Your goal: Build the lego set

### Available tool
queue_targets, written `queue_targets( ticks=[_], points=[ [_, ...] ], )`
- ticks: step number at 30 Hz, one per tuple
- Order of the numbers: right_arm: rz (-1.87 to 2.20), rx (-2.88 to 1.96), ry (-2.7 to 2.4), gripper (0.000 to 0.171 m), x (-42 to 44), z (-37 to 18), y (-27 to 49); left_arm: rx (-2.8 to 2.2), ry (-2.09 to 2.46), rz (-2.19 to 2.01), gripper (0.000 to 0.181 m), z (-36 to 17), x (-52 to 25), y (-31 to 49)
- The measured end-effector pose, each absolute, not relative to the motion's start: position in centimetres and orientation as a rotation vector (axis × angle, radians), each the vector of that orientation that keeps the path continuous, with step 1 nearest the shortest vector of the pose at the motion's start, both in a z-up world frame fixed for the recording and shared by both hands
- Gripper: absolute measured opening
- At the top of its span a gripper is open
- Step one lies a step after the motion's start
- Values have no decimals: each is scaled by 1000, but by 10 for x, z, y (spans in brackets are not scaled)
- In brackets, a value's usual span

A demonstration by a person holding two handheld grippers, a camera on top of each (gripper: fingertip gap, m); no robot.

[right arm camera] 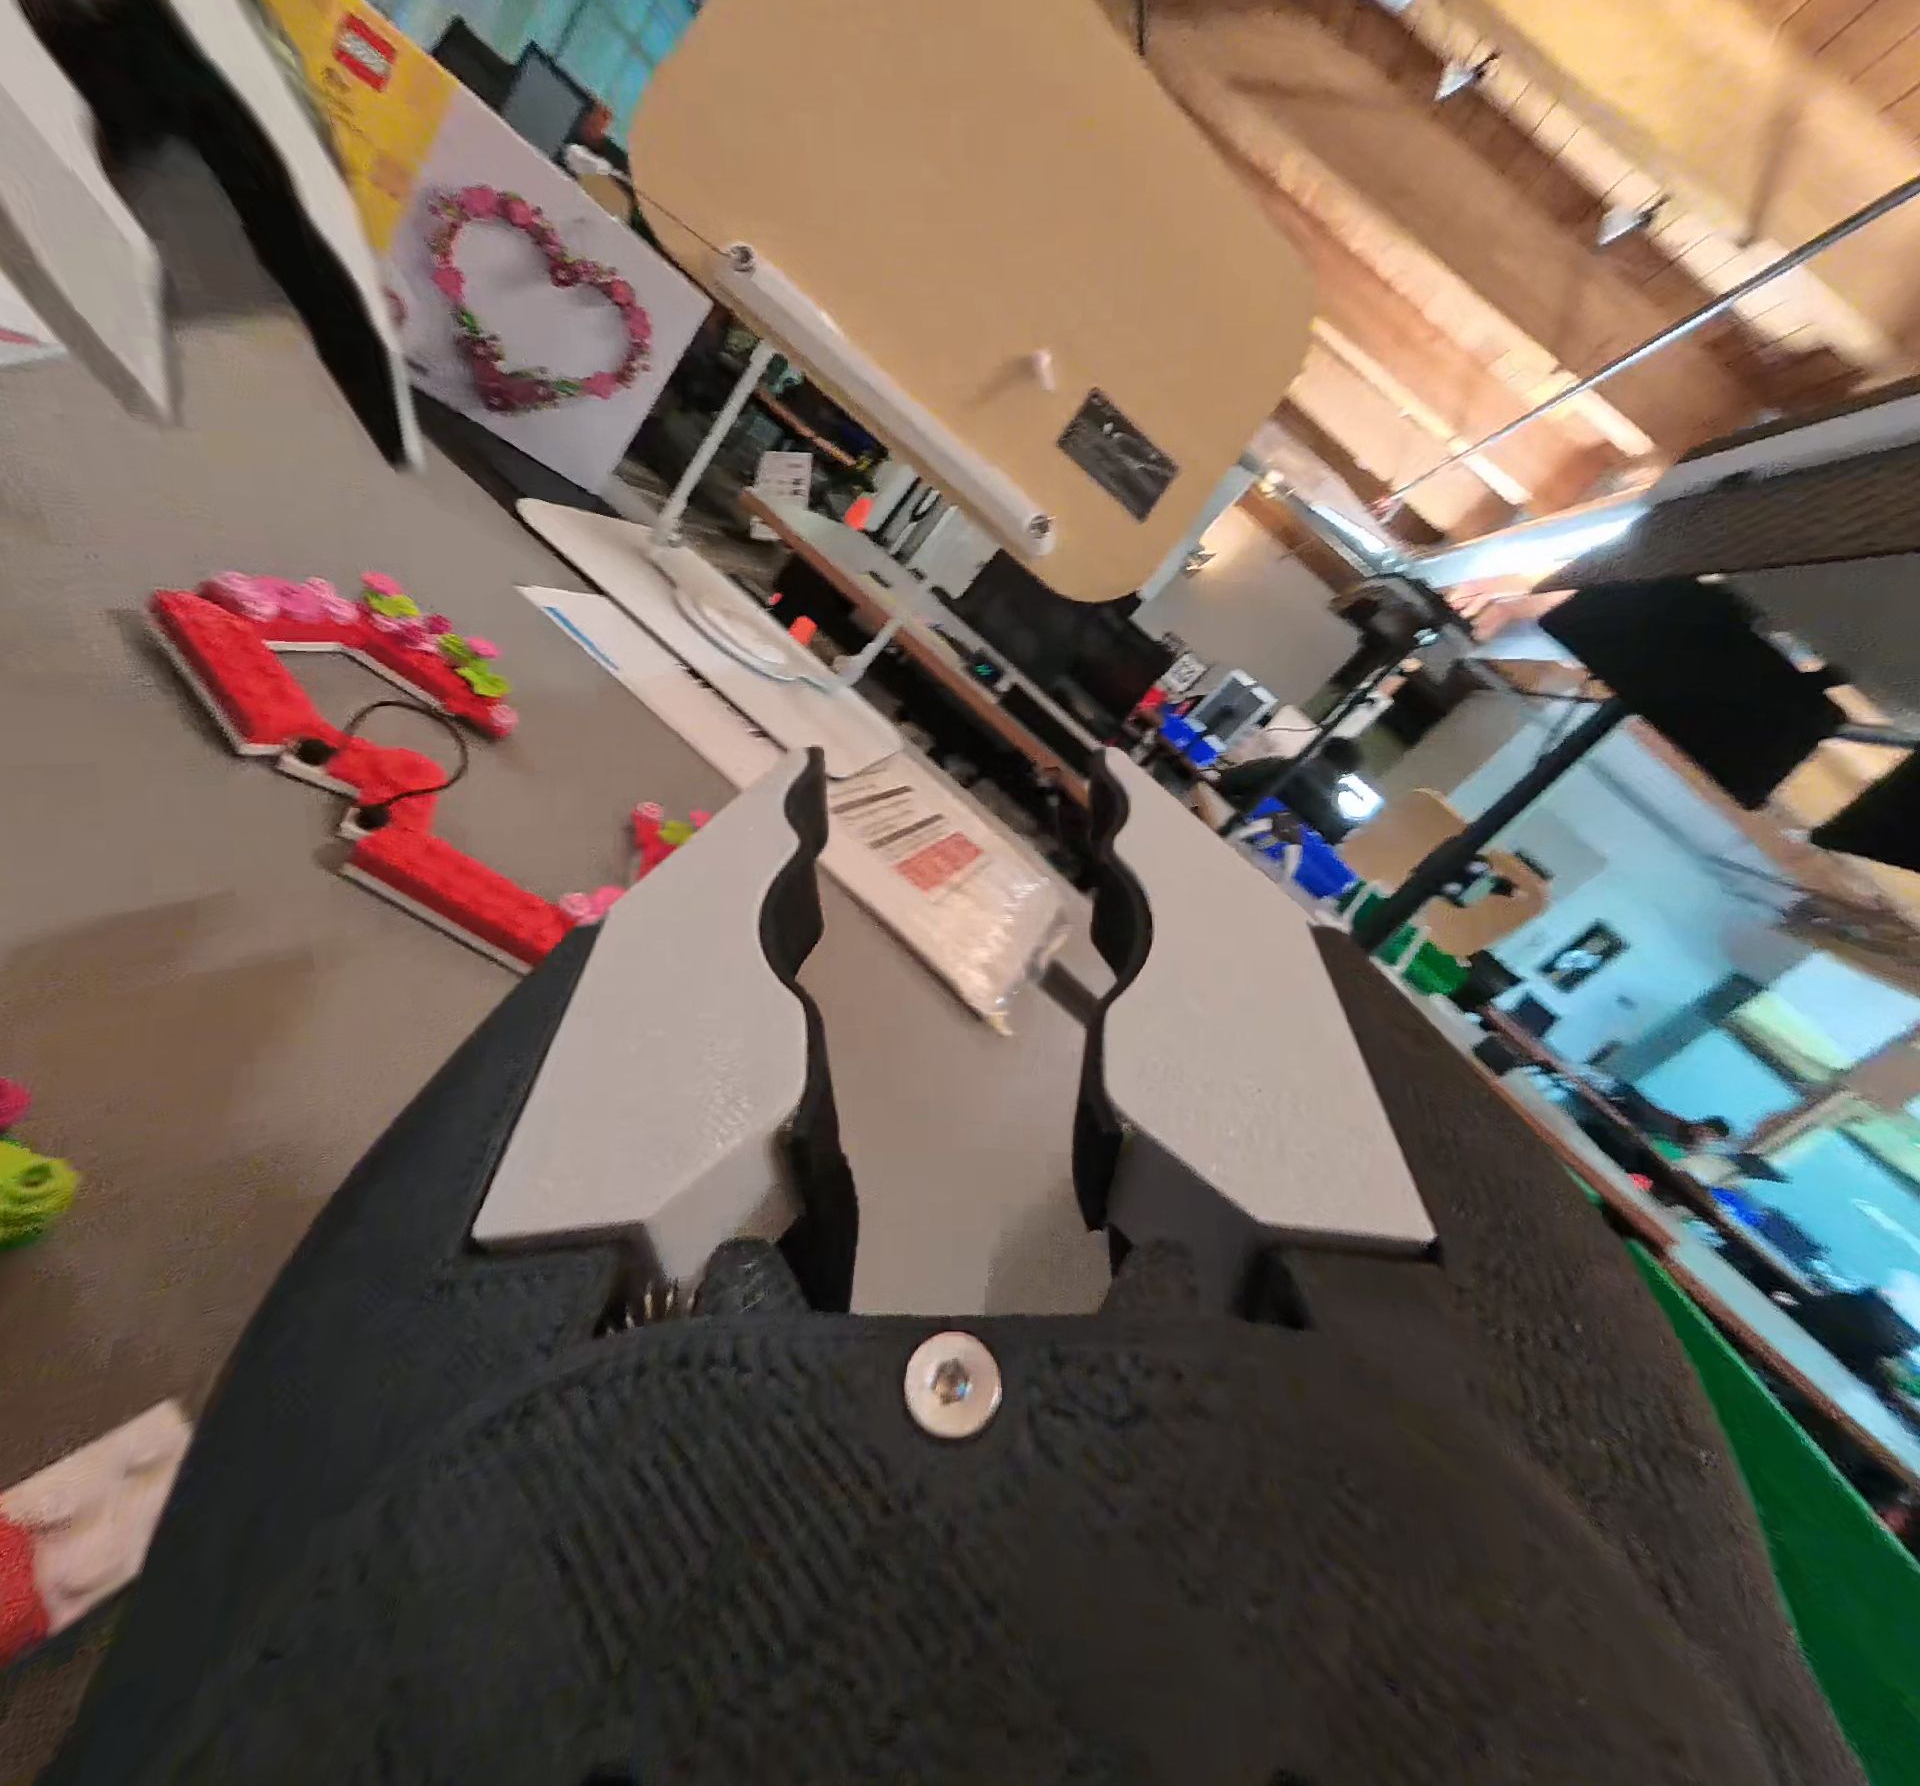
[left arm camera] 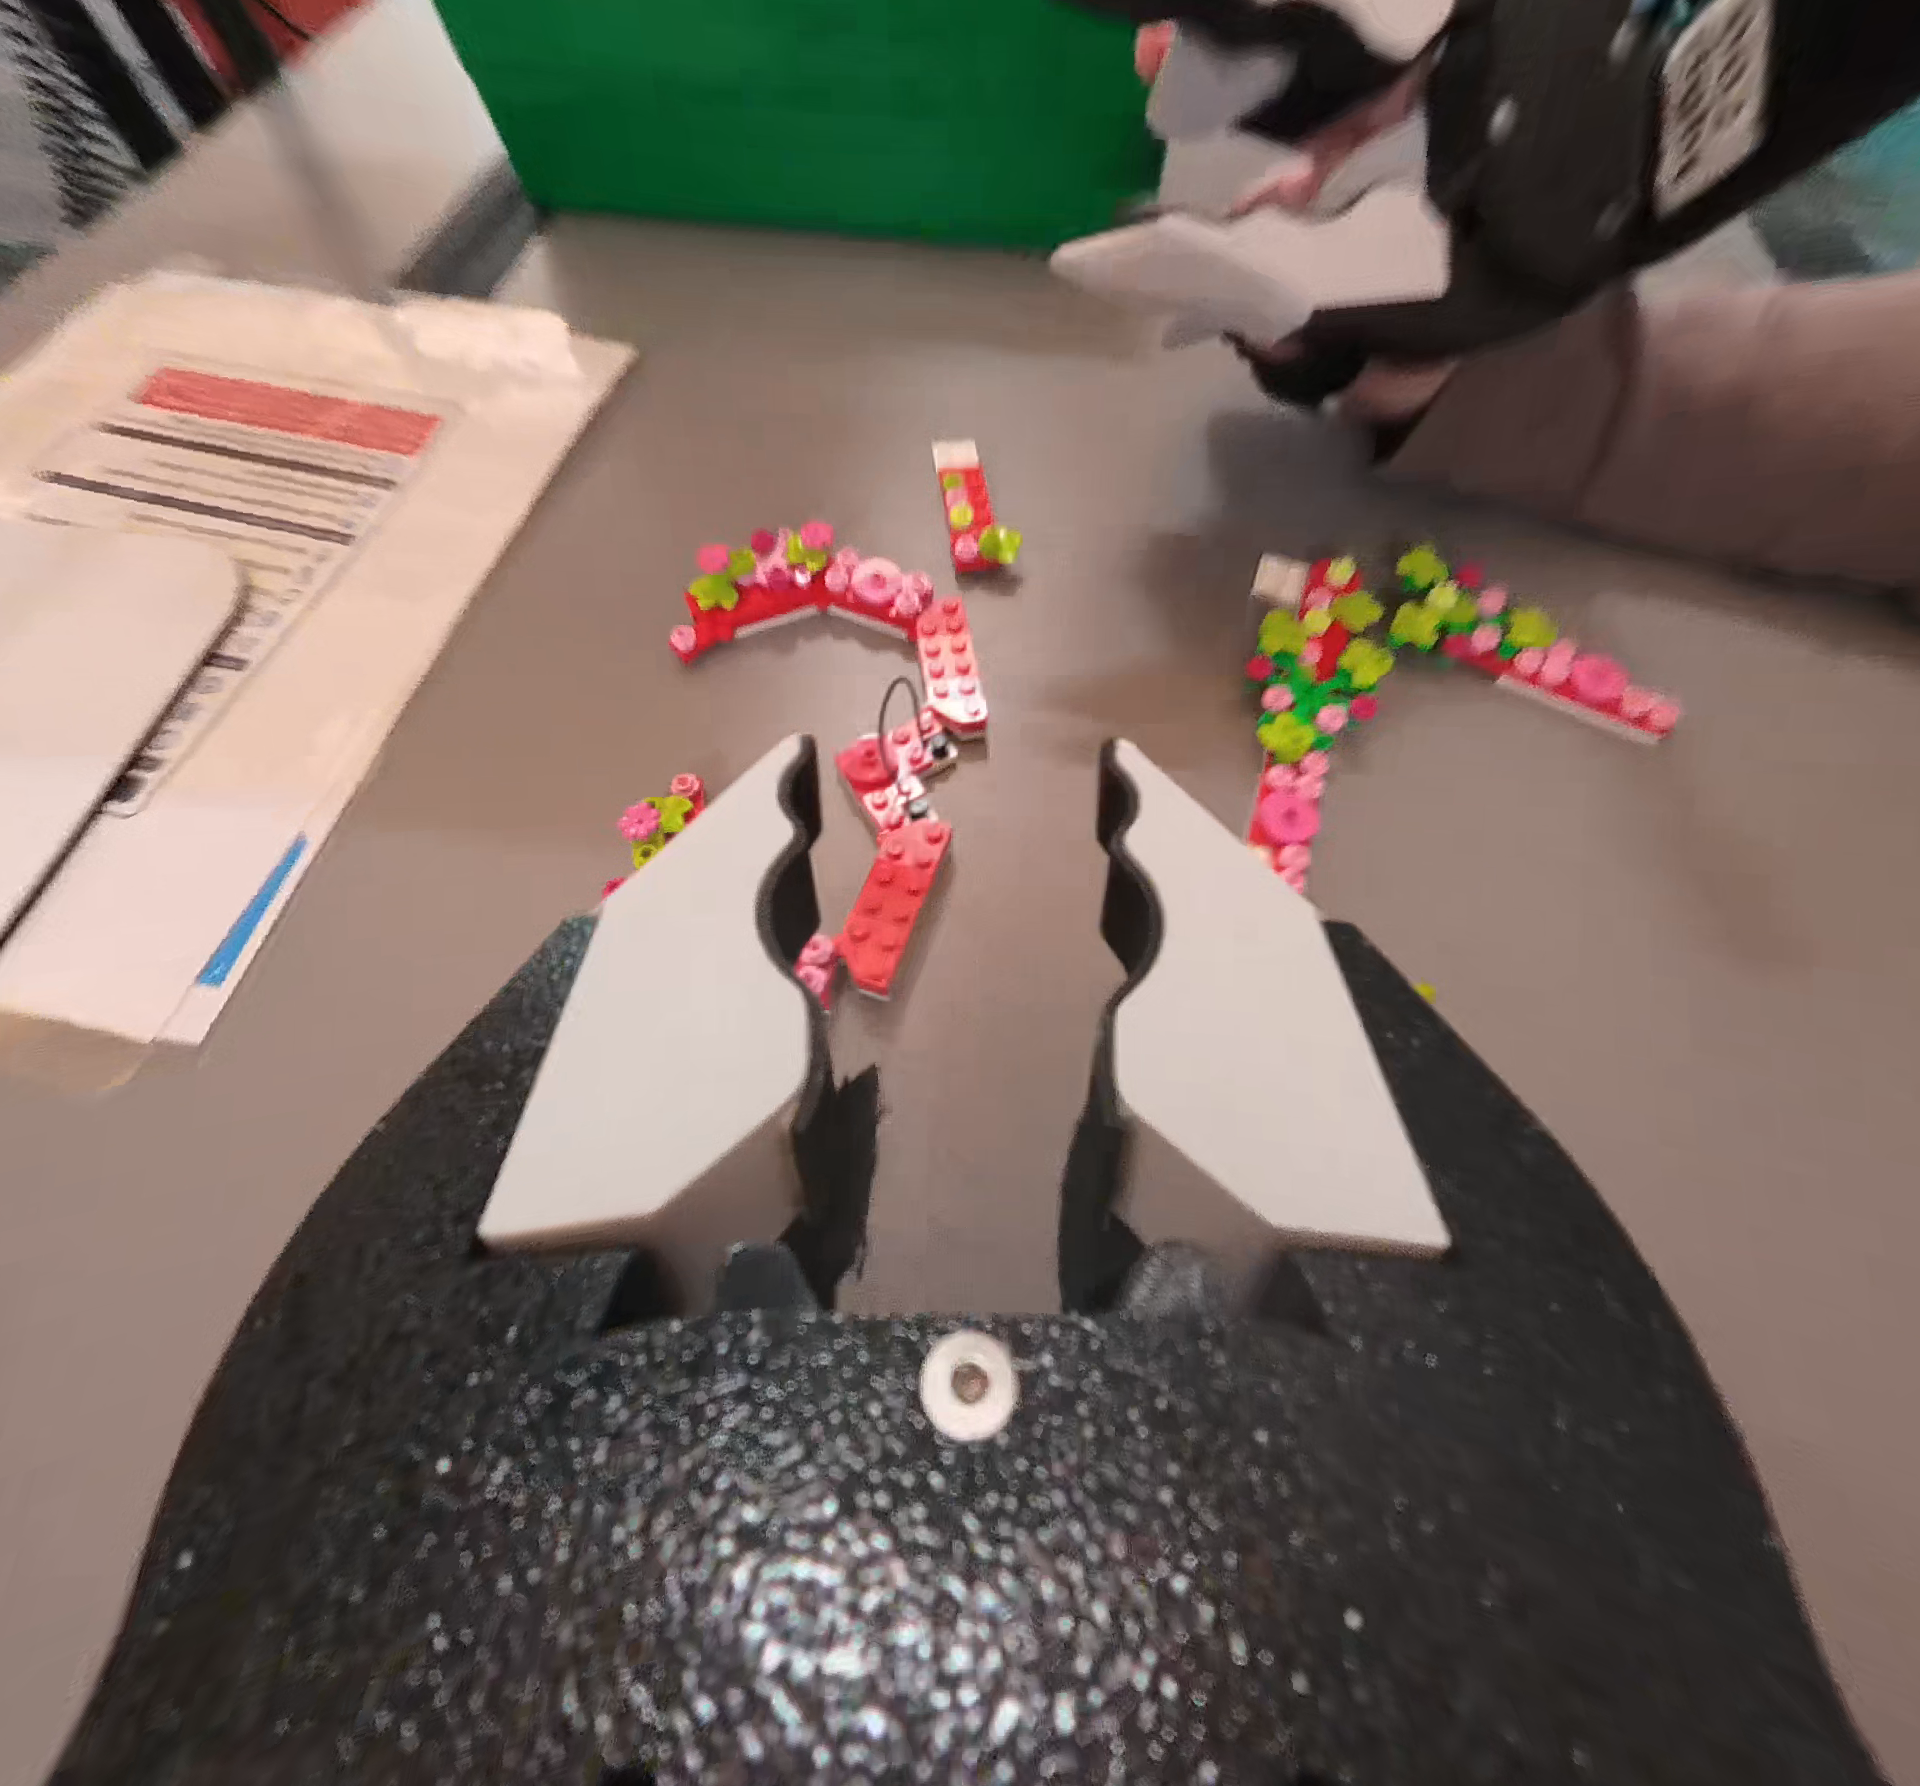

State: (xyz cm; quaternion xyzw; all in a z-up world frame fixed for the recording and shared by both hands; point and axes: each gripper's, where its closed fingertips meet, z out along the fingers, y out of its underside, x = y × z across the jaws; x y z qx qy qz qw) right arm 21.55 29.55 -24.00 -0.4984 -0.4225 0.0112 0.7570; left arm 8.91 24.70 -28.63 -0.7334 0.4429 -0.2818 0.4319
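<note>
Red lego frame sections with pink and lime flowers lie on the grey table. A curved chain of red plates (left arm camera: 914, 780) runs from a flowered arc (left arm camera: 800, 583) down between my left fingers. A short flowered piece (left arm camera: 971, 510) lies behind it. Two flowered sections (left arm camera: 1320, 687) lie to the right. My left gripper (left arm camera: 956, 770) is open and empty, low over the chain's lower red plate. My right gripper (right arm camera: 956, 780) is open and empty, held up and tilted; it shows blurred at top right in the left wrist view (left arm camera: 1226, 136). The red chain (right arm camera: 343, 749) lies to its left.
A green bin (left arm camera: 779, 43) stands at the back. A paper bag and leaflets (left arm camera: 208, 593) lie at left. A person's sleeve (left arm camera: 1714, 427) rests on the table at right. The lego box (right arm camera: 468, 261) and a desk lamp (right arm camera: 966, 209) stand beyond the right gripper. My right tips are about 15 cm from the red chain (right arm camera: 343, 749), my left tips only 7 cm. The flowered arc (left arm camera: 800, 583) is about 11 cm from my right fingertips.
</note>
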Motion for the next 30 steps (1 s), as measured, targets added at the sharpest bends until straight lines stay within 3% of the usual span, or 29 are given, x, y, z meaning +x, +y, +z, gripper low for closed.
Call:
queue_targets(
  ticks=[3, 12, 18, 30],
  points=[
    [7, -1066, -871, 43, 223, -239, 297, -1764, 999, -636, 53, -260, 81, 219],
    [63, -1060, -848, 37, 226, -237, 294, -1389, 664, -176, 52, -219, 16, 134],
    [73, -1061, -779, 36, 238, -231, 296, -1318, 633, -40, 58, -245, 4, 99],
    [123, -1091, -718, 34, 247, -229, 299, -1344, 339, -61, 52, -229, -63, 103]
  ],
)
